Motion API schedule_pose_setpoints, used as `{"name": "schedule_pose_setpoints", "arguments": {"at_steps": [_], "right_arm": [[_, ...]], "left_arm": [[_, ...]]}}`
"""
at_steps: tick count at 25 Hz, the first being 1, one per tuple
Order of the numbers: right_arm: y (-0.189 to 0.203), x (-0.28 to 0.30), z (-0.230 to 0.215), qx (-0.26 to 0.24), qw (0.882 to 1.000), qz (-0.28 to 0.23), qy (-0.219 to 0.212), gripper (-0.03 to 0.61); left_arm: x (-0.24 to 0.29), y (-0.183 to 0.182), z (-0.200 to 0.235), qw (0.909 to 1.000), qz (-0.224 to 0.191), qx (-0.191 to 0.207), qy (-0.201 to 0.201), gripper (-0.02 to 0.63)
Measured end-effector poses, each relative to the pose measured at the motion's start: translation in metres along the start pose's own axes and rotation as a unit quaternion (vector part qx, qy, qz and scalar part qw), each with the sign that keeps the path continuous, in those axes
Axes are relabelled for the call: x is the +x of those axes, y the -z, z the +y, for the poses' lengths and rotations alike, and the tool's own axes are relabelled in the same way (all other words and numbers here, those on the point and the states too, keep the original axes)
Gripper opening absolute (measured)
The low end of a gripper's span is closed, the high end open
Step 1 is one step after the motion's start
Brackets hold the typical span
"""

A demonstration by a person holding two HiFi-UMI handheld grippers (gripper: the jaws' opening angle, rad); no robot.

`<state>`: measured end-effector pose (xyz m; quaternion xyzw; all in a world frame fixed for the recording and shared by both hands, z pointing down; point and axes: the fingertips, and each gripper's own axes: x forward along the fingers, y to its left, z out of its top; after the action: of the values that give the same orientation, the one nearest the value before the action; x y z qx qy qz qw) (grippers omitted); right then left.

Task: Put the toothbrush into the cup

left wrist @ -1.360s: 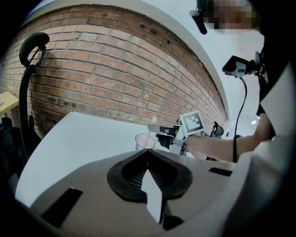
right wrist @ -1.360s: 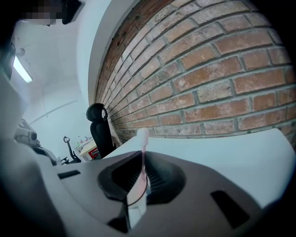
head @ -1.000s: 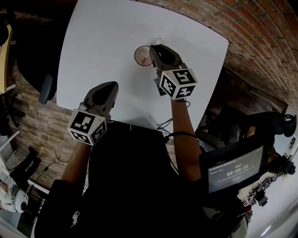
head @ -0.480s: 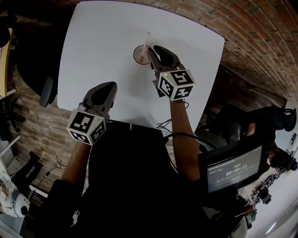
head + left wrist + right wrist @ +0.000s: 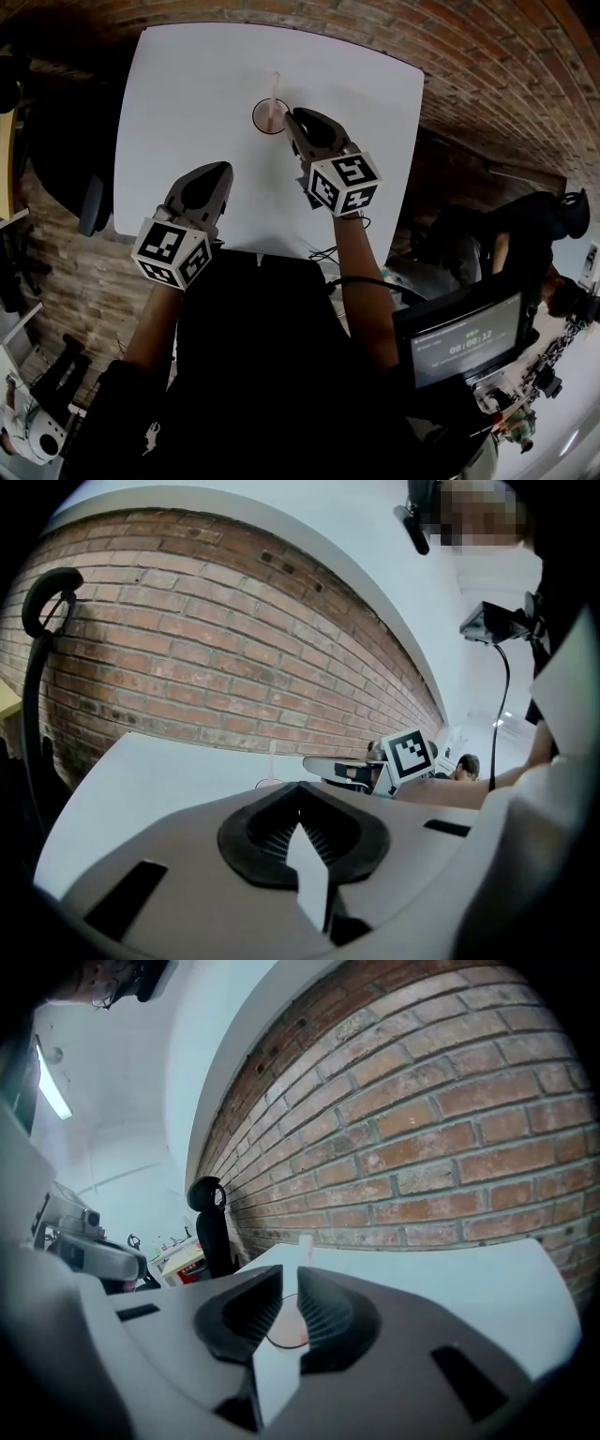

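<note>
Toothbrush (image 5: 276,86) is now standing in the cup (image 5: 255,117); you are backing your right gripper (image 5: 290,116) off, fingers (image 5: 328,1316) apart and empty; the left gripper (image 5: 217,173) is idling, fingers (image 5: 272,832) together.

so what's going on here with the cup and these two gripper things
A person holds a tool in each hand over a white table. The toothbrush stands upright in the cup, so the placing looks done. The right tool sits just beside the cup, its jaws slightly apart with nothing between them; the cup shows through the gap. The left tool hangs near the table's near edge, shut and empty, taking no part.
</note>
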<state>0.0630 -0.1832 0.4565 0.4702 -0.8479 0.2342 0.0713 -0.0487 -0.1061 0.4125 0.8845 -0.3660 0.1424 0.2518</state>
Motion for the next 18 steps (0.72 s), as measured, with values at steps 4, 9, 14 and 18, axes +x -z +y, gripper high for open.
{"name": "schedule_pose_setpoints", "arguments": {"at_steps": [4, 9, 14, 18], "right_arm": [[-0.005, -0.012, 0.007, -0.003, 1.0, -0.005, 0.004, 0.014], [-0.009, -0.026, 0.014, -0.003, 1.0, -0.013, 0.005, 0.005], [-0.017, -0.04, 0.033, -0.011, 1.0, -0.02, 0.001, 0.005], [-0.023, -0.052, 0.043, -0.019, 0.999, -0.029, 0.002, 0.005]], "left_arm": [[-0.003, -0.008, -0.004, 0.9999, -0.011, 0.008, 0.006, 0.005], [0.0, -0.019, -0.011, 0.9994, -0.022, 0.019, 0.019, 0.005], [-0.003, -0.032, -0.018, 0.9984, -0.036, 0.028, 0.034, 0.005], [-0.003, -0.036, -0.021, 0.9977, -0.043, 0.032, 0.041, 0.005]]}}
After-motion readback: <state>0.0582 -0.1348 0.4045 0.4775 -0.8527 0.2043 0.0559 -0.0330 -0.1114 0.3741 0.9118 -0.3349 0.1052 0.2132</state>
